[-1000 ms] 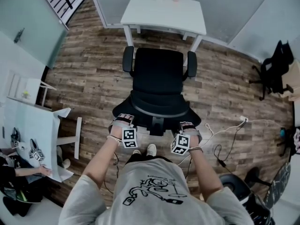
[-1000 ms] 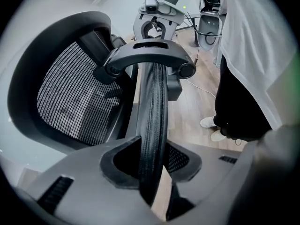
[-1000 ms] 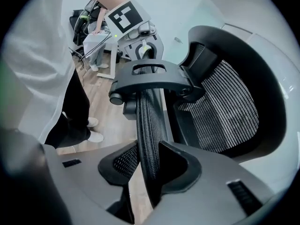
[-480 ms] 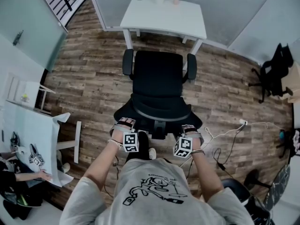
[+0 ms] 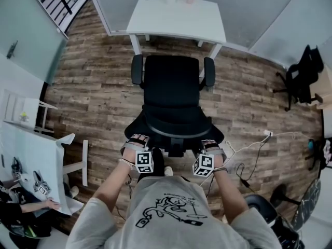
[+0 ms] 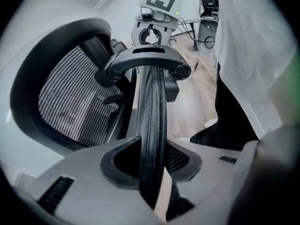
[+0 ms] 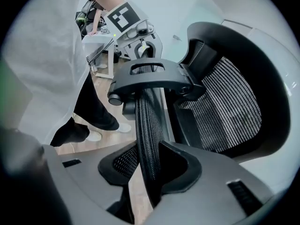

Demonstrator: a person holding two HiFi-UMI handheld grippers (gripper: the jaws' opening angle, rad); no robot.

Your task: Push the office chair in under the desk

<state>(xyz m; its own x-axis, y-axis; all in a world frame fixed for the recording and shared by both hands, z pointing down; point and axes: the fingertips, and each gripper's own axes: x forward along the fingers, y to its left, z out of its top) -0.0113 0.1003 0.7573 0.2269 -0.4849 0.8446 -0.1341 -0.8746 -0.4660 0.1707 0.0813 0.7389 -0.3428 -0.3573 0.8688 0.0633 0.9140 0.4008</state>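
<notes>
- Progress: partial. The office chair (image 5: 173, 87) stands on the wooden floor (image 5: 98, 87) and faces the desk (image 5: 176, 15). The front of its seat is at the desk's near edge, and the seat is not yet under the top.
- Remaining, as judged: a straight push forward until the seat passes between the desk legs.
- The left gripper (image 6: 152, 163) is clamped on the backrest rim (image 6: 152, 107), left of centre.
- The right gripper (image 7: 150, 165) is clamped on the same rim, right of centre.
- Chair: black, with a mesh backrest, a plain seat and two armrests near the desk's front legs.
</notes>
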